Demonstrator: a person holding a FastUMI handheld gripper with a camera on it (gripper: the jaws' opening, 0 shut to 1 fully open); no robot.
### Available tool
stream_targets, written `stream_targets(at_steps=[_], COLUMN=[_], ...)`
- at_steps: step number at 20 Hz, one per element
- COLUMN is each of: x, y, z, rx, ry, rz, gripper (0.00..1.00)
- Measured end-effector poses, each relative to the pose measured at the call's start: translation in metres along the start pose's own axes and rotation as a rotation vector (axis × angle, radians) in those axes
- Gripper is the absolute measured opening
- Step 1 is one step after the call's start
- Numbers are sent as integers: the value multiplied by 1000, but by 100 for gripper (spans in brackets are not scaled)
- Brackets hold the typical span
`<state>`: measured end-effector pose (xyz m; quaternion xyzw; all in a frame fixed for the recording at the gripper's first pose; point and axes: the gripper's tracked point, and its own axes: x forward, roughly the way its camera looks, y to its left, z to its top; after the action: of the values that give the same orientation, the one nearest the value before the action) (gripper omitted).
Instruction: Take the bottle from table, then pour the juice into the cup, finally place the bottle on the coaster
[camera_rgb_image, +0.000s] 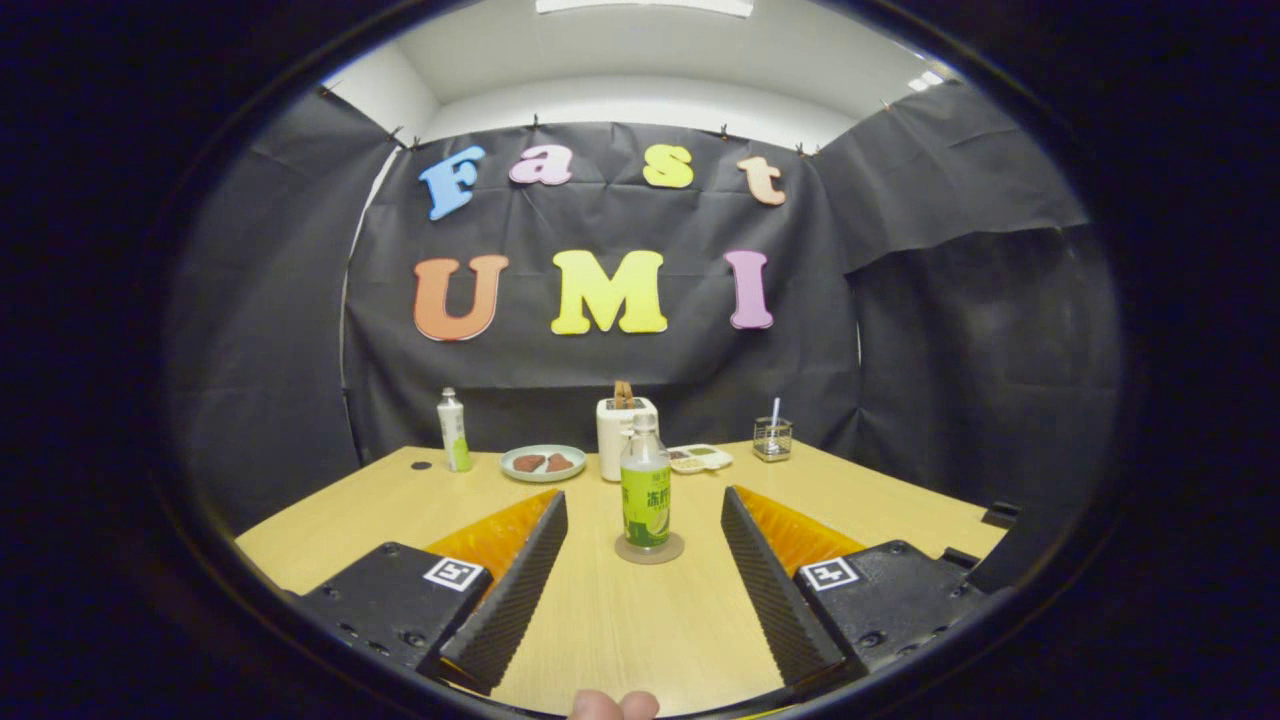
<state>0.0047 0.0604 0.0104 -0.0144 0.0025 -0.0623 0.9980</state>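
I have the gripper (645, 530) spread wide, grasping nothing. The bottle (646, 495) stands upright on the coaster (649, 549), between my fingers and touching neither. Far across the table (880, 500) I see a second bottle (453, 431) on the left, a plate (543, 462), a toaster (618, 432) behind the near bottle, and a glass (772, 438) on the right.

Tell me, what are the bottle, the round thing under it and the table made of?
The bottle, standing between the open jaws of the gripper, looks like clear glossy plastic: you can see through its top. The coaster under it looks matte, maybe cork or wood; hard to tell. The table looks like smooth light wood or laminate, with faint grain.
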Motion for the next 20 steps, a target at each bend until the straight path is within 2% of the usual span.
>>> stream_targets(at_steps=[4, 20], x=[-8, 0], y=[10, 9], z=[15, 1], rx=[24, 38], ry=[-42, -12], rz=[23, 32], gripper=[100, 99])
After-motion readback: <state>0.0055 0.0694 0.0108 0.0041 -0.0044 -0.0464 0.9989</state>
